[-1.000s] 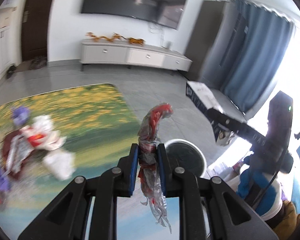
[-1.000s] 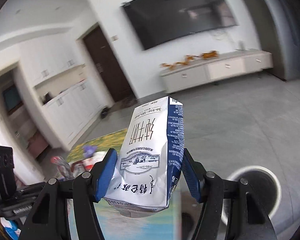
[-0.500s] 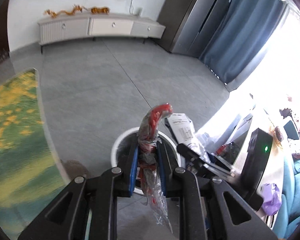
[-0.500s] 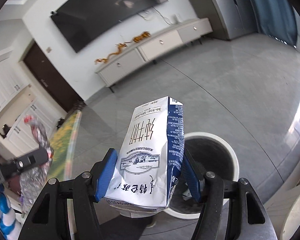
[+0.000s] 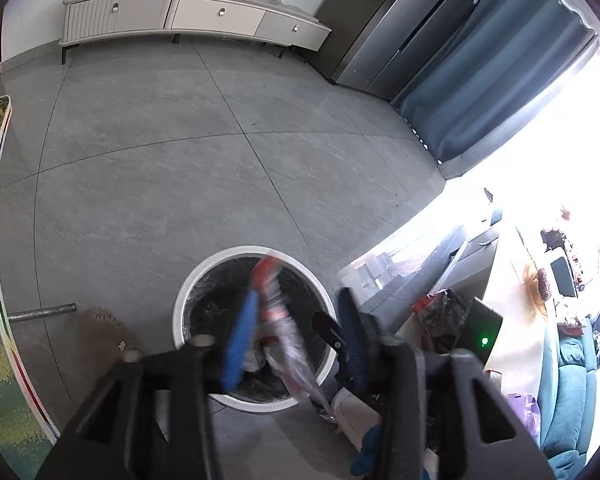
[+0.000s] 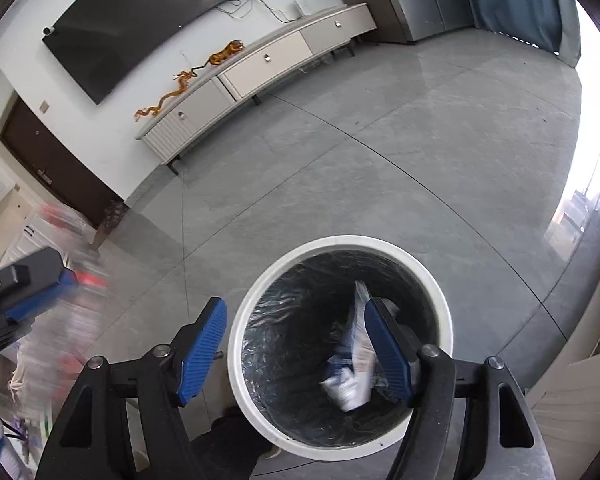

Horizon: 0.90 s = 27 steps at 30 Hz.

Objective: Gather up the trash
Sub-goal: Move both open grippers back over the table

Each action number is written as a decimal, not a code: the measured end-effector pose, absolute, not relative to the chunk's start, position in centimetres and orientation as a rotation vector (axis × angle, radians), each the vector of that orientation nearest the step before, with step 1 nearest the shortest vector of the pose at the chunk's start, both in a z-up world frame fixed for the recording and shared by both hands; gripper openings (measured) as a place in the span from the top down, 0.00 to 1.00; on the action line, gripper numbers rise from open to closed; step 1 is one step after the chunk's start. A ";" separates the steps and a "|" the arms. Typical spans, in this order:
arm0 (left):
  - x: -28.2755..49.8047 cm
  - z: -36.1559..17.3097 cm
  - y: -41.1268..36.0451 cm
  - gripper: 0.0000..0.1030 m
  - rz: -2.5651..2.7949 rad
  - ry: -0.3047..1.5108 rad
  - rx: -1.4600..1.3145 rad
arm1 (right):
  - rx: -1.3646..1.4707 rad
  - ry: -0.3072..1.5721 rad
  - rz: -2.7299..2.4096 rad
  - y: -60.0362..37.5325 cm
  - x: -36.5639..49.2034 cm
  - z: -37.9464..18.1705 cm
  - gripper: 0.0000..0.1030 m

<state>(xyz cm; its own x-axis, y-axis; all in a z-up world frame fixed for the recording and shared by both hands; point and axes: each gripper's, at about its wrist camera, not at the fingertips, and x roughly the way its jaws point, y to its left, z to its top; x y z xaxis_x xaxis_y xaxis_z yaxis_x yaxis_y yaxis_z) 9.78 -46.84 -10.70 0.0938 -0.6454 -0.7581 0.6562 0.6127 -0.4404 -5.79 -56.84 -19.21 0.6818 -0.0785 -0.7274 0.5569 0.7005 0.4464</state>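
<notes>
I see the crumpled milk carton [image 6: 349, 376] lying inside the white bin [image 6: 260, 300], black liner; the red plastic wrapper [image 5: 278, 320] is blurry above its opening.

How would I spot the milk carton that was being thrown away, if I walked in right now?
Find the long pale TV cabinet under the wall screen, then come forward across the grey floor to the round white bin with the black liner. The milk carton lies crumpled inside it, the only white and blue thing against the dark plastic.

Home living room; wall television [image 6: 156, 20], low media cabinet [image 5: 188, 16], blue curtains [image 5: 499, 72], grey tiled floor [image 5: 160, 184]
</notes>
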 end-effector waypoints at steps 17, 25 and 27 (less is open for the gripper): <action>6.8 -3.6 -39.6 0.54 -0.915 0.915 0.011 | 0.555 0.616 -0.396 -52.8 -5.6 -10.7 0.33; 5.4 0.5 -31.9 0.48 -0.837 0.793 0.002 | 0.460 0.531 -0.311 -47.7 -5.4 -4.6 0.33; 5.0 1.5 -29.2 0.48 -0.806 0.757 -0.005 | 0.435 0.514 -0.286 -46.3 -5.2 -3.2 0.33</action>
